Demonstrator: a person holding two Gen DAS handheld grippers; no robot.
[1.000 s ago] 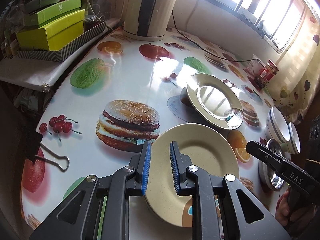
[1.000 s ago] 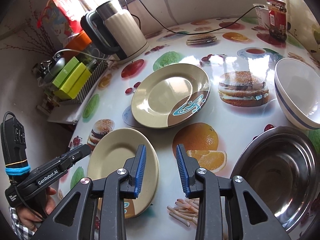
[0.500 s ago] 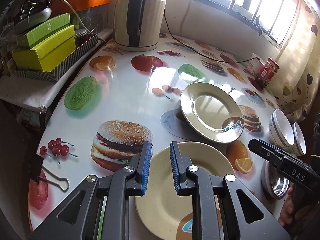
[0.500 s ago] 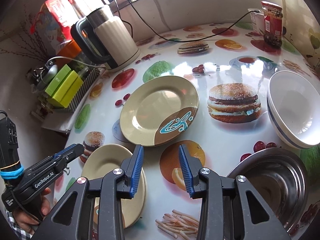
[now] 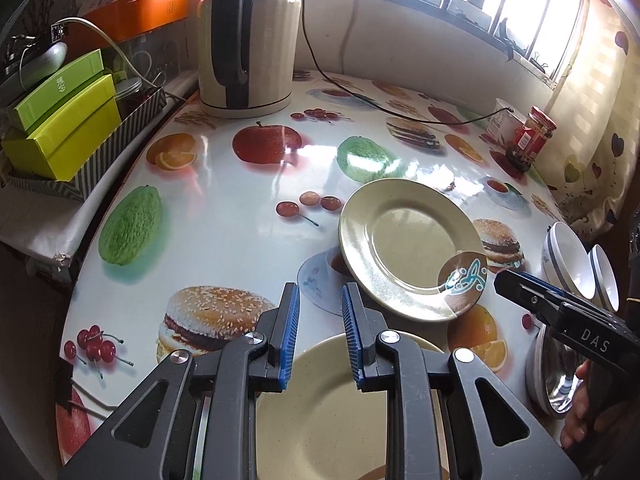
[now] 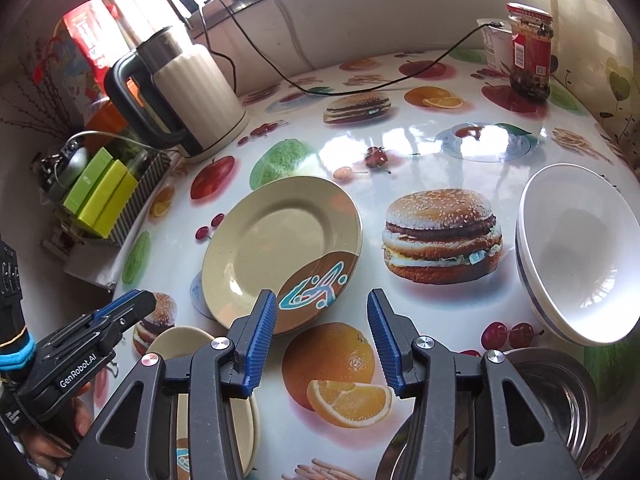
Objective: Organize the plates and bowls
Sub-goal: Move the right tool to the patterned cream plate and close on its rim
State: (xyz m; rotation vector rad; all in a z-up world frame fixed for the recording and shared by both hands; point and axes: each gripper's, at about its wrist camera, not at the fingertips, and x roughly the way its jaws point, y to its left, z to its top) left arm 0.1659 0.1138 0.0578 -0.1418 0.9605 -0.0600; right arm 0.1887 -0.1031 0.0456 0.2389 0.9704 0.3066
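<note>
A cream plate with a brown and teal patch [image 5: 412, 246] lies mid-table, also in the right wrist view [image 6: 280, 256]. A second cream plate [image 5: 340, 412] lies at the near edge under my left gripper [image 5: 320, 314], which is open and empty above its far rim. My right gripper [image 6: 322, 330] is open and empty, just in front of the patterned plate's near rim. White bowls with a blue stripe [image 6: 576, 256] sit to the right, seen in the left wrist view [image 5: 568, 264]. A steel bowl [image 6: 556, 396] lies by the right fingers.
An electric kettle [image 5: 248, 36] with its cord stands at the back. Green boxes in a striped tray [image 5: 60, 128] sit at the left edge. A red-lidded jar [image 6: 530, 52] and a small carton stand at the far right. A binder clip [image 5: 68, 380] lies front left.
Both grippers have pulled back toward the near edge and tilted up. The right gripper's jaws have opened wider and now point at the patterned plate's near rim.
</note>
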